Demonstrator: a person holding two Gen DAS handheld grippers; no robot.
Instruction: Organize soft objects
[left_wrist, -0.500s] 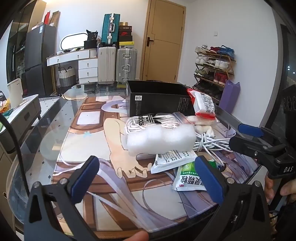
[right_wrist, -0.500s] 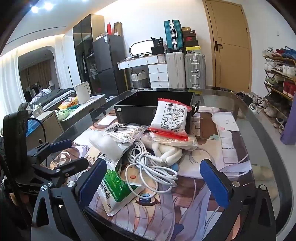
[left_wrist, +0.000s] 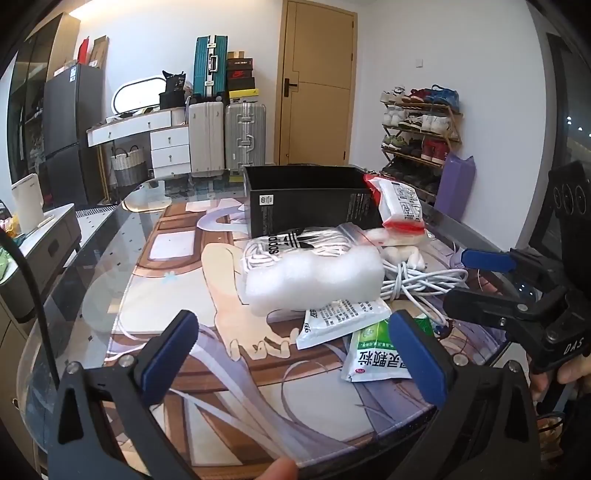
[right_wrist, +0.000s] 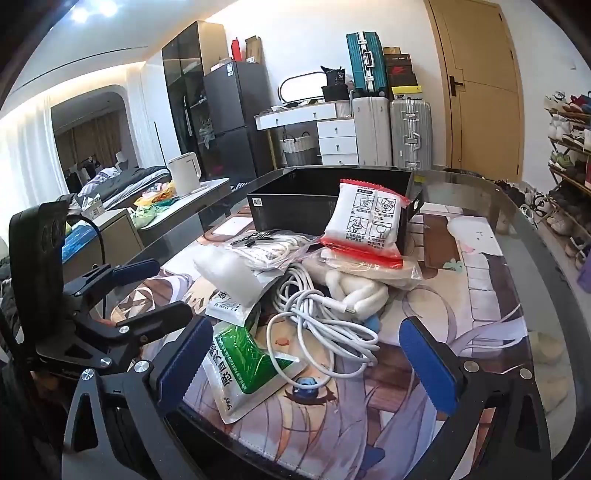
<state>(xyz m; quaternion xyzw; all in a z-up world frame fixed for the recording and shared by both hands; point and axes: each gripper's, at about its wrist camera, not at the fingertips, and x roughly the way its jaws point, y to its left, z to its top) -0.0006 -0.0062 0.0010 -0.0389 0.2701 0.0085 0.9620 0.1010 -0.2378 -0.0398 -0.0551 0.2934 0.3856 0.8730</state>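
Observation:
A pile of soft things lies on the printed mat (left_wrist: 177, 325) before a black open box (left_wrist: 306, 199). It holds a white bubble-wrap roll (left_wrist: 314, 280), a clear Adidas bag (left_wrist: 295, 240), a coiled white cable (right_wrist: 314, 317), a green and white pouch (right_wrist: 247, 362), a white printed pouch (left_wrist: 340, 321) and a red-edged white pack (right_wrist: 365, 225) leaning on the box (right_wrist: 295, 210). My left gripper (left_wrist: 295, 354) is open and empty just short of the roll. My right gripper (right_wrist: 306, 362) is open and empty over the pouch and cable.
The glass table edge (right_wrist: 546, 280) curves round the mat. Suitcases (left_wrist: 229, 136), a white drawer unit (left_wrist: 147, 144) and a door (left_wrist: 317, 85) stand behind. A shoe rack (left_wrist: 421, 125) is at the right, a kettle (right_wrist: 184, 173) on a side cabinet at the left.
Both grippers have eased slightly toward the pile. Nothing has been picked up or shifted.

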